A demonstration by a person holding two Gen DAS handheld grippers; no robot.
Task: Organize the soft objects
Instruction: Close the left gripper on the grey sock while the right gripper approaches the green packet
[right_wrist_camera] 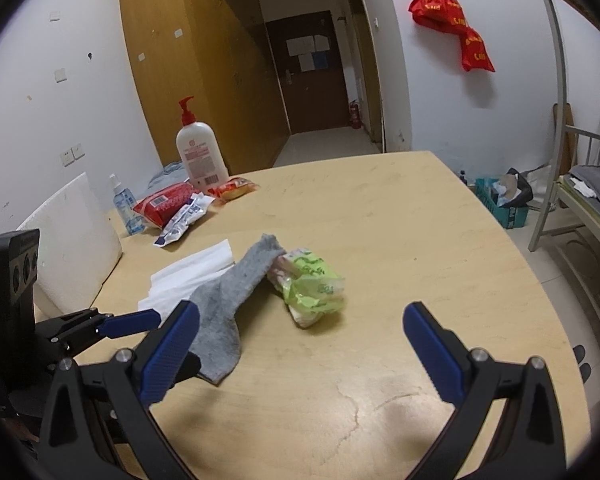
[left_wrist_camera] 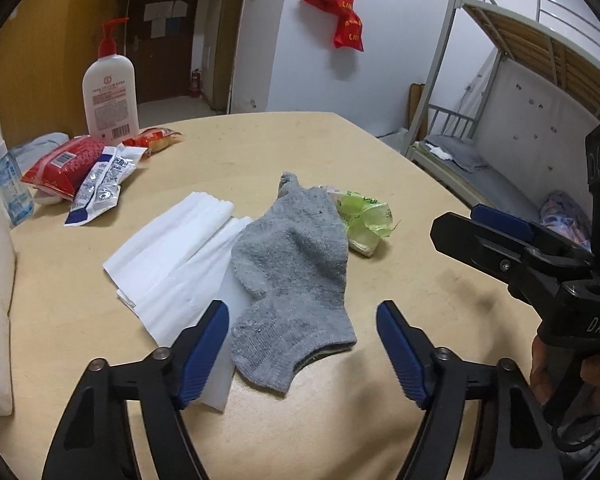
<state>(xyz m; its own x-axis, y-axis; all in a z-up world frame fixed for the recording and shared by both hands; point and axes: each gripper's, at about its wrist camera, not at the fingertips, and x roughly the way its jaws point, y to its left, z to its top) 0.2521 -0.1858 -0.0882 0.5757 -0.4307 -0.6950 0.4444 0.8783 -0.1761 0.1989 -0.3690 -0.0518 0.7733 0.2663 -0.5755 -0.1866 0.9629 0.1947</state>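
A grey ankle sock (left_wrist_camera: 292, 276) lies on the wooden table (left_wrist_camera: 412, 208), partly over a stack of white tissues (left_wrist_camera: 172, 260) and against a green tissue packet (left_wrist_camera: 364, 220). My left gripper (left_wrist_camera: 303, 344) is open, its jaws on either side of the sock's cuff, just above the table. In the right wrist view the sock (right_wrist_camera: 228, 304), tissues (right_wrist_camera: 188, 276) and green packet (right_wrist_camera: 312, 284) lie ahead and to the left. My right gripper (right_wrist_camera: 300, 352) is open and empty, to the right of the sock; it also shows in the left wrist view (left_wrist_camera: 496, 240).
At the table's far left stand a white pump bottle (left_wrist_camera: 108, 96), a red wipes pack (left_wrist_camera: 60, 164), a blue-white sachet (left_wrist_camera: 100, 188), a snack packet (left_wrist_camera: 156, 140) and a small spray bottle (left_wrist_camera: 10, 188). A white foam board (right_wrist_camera: 72, 232) leans on the left edge. A bunk bed (left_wrist_camera: 520, 100) stands right.
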